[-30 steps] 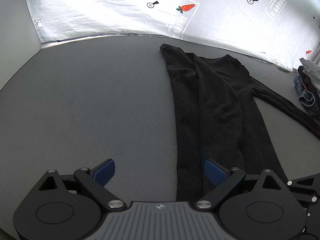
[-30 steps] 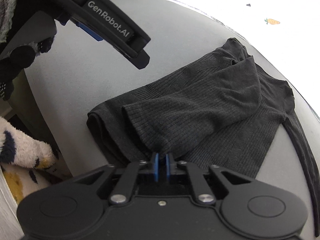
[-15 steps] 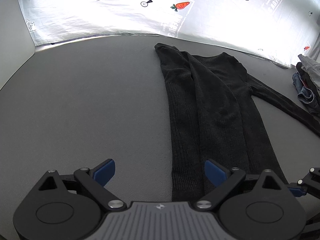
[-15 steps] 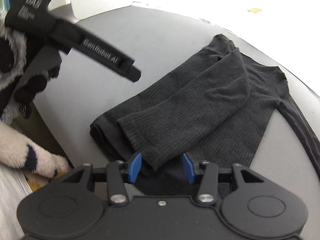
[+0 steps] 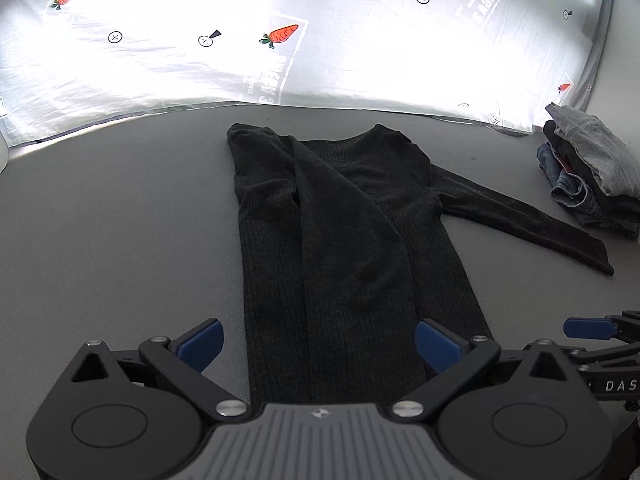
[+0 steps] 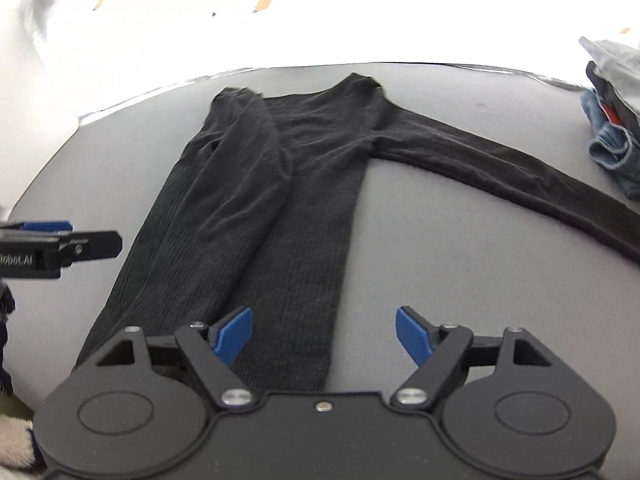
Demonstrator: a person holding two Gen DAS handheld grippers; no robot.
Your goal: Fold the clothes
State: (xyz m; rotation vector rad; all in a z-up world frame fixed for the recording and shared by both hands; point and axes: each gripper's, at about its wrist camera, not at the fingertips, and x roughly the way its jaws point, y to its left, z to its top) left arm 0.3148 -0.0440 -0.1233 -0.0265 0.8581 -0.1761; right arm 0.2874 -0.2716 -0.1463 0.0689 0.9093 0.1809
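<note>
L gripper [image 5: 316, 344] wide open, empty, over hem of black sweater [image 5: 352, 240], flat on grey table [image 5: 100, 220]. L side folded in. R gripper [image 6: 324, 336] jaws just been opening, holding nothing. Next, prob.: R sleeve [image 6: 500, 164], still spread out, needs folding in.

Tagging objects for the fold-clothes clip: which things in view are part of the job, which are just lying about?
Job:
- black ribbed long-sleeved top, one sleeve folded in, the other still out
- left gripper, open
- right gripper, jaws just opened, nothing between the pads

Lying about:
- pile of grey and denim clothes
- white carrot-print sheet
- grey table
</note>
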